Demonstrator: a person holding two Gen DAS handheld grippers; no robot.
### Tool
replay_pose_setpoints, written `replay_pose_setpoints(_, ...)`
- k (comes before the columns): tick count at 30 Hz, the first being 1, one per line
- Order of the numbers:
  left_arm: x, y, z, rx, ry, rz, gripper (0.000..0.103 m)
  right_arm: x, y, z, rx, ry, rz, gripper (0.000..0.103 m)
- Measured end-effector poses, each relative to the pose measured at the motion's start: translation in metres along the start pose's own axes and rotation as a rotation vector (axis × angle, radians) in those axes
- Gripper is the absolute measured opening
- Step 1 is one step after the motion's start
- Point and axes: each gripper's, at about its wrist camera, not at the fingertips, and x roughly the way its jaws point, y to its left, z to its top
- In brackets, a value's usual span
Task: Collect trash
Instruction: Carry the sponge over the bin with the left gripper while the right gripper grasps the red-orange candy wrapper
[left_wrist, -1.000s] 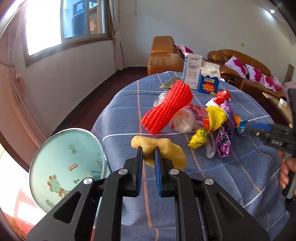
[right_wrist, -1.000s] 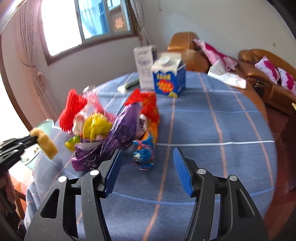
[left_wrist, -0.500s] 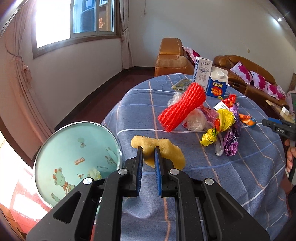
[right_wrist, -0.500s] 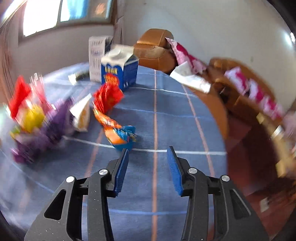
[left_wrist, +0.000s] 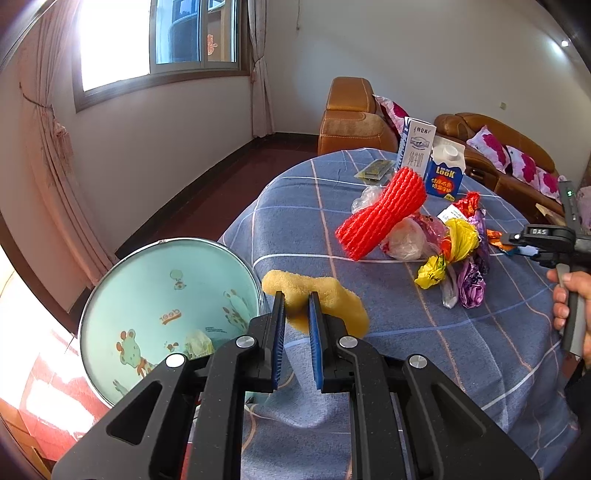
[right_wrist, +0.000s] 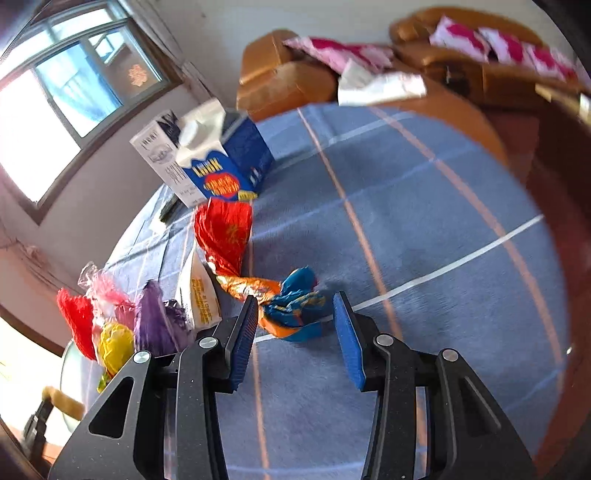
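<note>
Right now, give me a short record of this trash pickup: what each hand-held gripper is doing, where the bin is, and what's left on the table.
left hand-held gripper: shut on yellow foam piece, held near the bin's rim
right hand-held gripper: open, jaws either side of orange and blue wrapper
bin: pale green, beside the table edge, a scrap inside
table: blue checked cloth
left on table: red foam net, yellow wrapper, purple wrapper, blue carton, white carton
</note>
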Motion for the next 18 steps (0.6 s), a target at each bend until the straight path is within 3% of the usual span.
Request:
replay_pose_setpoints(3,0.001,0.002,0.0,-0.005,0.001,0.0,0.012,0.004,0.006,0.0,-0.044,0.007,0.015,0.029)
replay_pose_setpoints(8,-0.001,0.006,0.002,-0.013,-0.004,0.005,0.012,0.0,0.016,-0.003,-0.125,-0.005,0.029,0.021)
replay_pose_setpoints(12,-0.006,0.009,0.004,-0.016,-0.012,0.021,0.012,-0.021,0.034,-0.007,-0.246,-0.116,-0.005,0.021)
replay_pose_setpoints(18,-0.012,0.022,0.005,-0.037,-0.019,0.059,0.012,-0.052,0.063,-0.009,-0.38,-0.239,0.062,0.021)
